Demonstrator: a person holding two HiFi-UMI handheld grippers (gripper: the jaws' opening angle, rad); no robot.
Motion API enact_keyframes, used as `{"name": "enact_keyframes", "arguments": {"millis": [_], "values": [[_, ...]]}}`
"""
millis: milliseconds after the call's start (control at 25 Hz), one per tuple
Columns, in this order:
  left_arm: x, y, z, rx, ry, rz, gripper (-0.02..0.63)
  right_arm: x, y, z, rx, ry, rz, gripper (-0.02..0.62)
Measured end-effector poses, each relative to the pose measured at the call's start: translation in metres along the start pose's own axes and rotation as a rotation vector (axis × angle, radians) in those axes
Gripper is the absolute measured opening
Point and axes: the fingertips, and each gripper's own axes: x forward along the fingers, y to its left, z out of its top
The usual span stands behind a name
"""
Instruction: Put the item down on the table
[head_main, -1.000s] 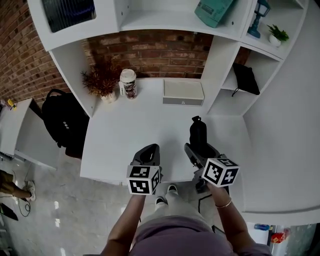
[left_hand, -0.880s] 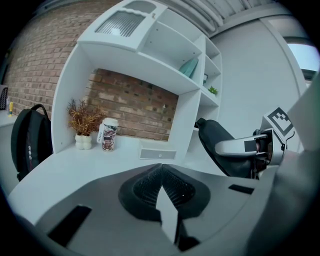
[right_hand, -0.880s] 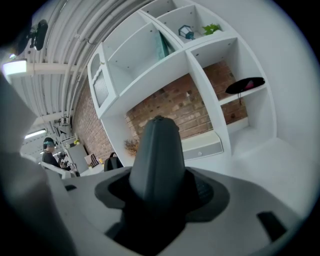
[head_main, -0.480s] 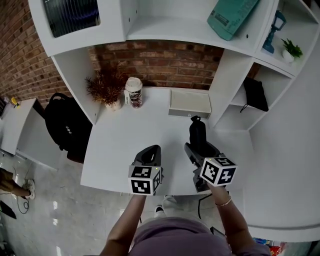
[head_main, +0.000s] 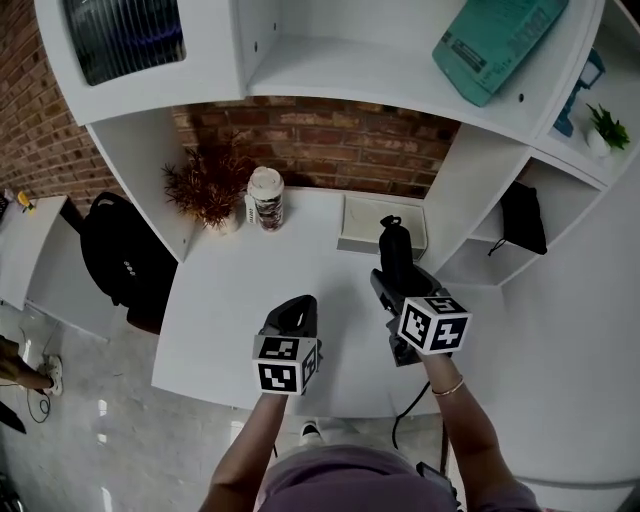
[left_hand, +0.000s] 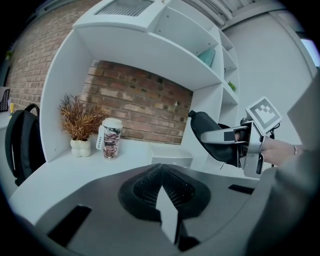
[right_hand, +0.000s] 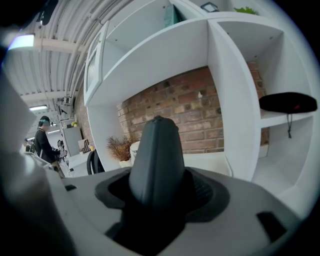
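The item is a black soft case (head_main: 393, 250), standing upright between the jaws of my right gripper (head_main: 397, 278), which is shut on it. It hangs above the right part of the white table (head_main: 240, 290), close to the white box. In the right gripper view the case (right_hand: 157, 157) fills the middle and hides the pads of the right gripper (right_hand: 157, 192). My left gripper (head_main: 297, 312) floats over the table's front middle, shut with nothing in it; its ribbed pads (left_hand: 172, 185) meet. The left gripper view shows the case (left_hand: 210, 135) at the right.
At the table's back stand a dried plant (head_main: 208, 185), a paper cup (head_main: 265, 198) and a flat white box (head_main: 380, 225). White shelving surrounds the table; a black bag (head_main: 522, 218) lies in the right cubby. A black backpack (head_main: 120, 262) sits on the floor at left.
Both grippers have moved a little forward over the table toward the back wall. The right one still carries the black case, now nearer the white box.
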Motion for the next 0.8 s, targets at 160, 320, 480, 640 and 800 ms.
{"name": "enact_keyframes", "arguments": {"millis": [160,320,480,640,800], "values": [[0.016,0.011,0.002,0.004,0.016,0.015,0.000,0.025,-0.010,0.008,-0.050,0.023,0.001,0.299],[0.031,0.020,0.005,0.001,0.028,0.030,0.000,0.048,-0.022,0.013,-0.125,0.053,-0.008,0.299],[0.041,0.028,0.008,-0.002,0.032,0.045,0.000,0.073,-0.033,0.017,-0.183,0.077,-0.026,0.299],[0.048,0.033,0.007,-0.001,0.040,0.065,0.000,0.093,-0.041,0.019,-0.254,0.100,-0.041,0.299],[0.056,0.040,0.005,-0.002,0.051,0.088,0.000,0.116,-0.047,0.017,-0.344,0.117,-0.058,0.299]]}}
